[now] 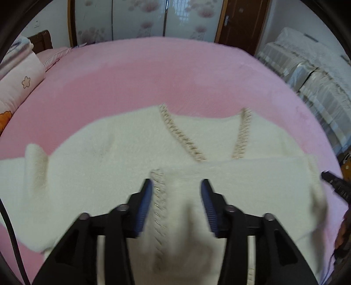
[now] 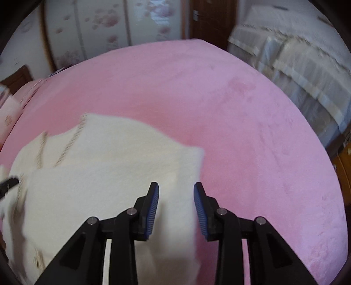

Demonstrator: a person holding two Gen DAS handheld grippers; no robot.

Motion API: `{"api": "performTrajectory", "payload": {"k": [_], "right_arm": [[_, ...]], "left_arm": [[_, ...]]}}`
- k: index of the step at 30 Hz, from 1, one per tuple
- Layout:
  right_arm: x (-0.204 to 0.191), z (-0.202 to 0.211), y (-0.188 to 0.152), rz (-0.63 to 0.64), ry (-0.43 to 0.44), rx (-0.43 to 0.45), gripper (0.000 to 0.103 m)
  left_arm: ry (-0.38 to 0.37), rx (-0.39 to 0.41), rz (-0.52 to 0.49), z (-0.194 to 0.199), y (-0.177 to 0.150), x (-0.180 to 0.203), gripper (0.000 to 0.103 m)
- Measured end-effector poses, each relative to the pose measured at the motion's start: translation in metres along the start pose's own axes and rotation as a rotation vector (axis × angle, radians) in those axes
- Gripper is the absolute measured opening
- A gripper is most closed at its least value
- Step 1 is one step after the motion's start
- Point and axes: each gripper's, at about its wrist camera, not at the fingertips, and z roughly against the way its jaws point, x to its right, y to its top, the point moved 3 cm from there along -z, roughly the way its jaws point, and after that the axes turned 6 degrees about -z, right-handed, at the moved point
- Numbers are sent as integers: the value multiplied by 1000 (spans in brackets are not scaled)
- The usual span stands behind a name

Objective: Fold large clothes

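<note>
A white fuzzy cardigan (image 1: pixel 105 157) with gold trim along its V neck lies on the pink bed (image 1: pixel 164 72). Its right side is folded over across the body. My left gripper (image 1: pixel 176 184) is open just above the folded part, beside the gold trim. My right gripper (image 2: pixel 176 188) is open over the cardigan's (image 2: pixel 114 171) right edge, with white fabric between the jaws. The right gripper's tip shows at the right edge of the left wrist view (image 1: pixel 333 182). The left gripper's tip shows at the left edge of the right wrist view (image 2: pixel 8 184).
A pink pillow (image 1: pixel 19 85) with flower prints lies at the bed's left. A wardrobe with floral doors (image 1: pixel 142 19) and a brown door (image 1: pixel 241 22) stand behind the bed. Covered furniture (image 1: pixel 307 70) stands to the right.
</note>
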Motion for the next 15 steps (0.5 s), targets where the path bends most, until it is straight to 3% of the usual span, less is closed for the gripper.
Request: {"api": "performTrajectory", "payload": {"k": [4, 8, 11, 15], "right_arm": [[-58, 28, -41, 80, 153, -10, 33], [-111, 35, -80, 166, 244, -30, 33], [-119, 23, -98, 208, 199, -46, 33], [-76, 16, -102, 175, 85, -24, 31]], "left_arm": [[-67, 44, -5, 29, -14, 33, 58], [-42, 25, -12, 29, -34, 53, 58], [-10, -42, 2, 12, -55, 50, 58], [27, -110, 14, -9, -79, 34, 58]]}}
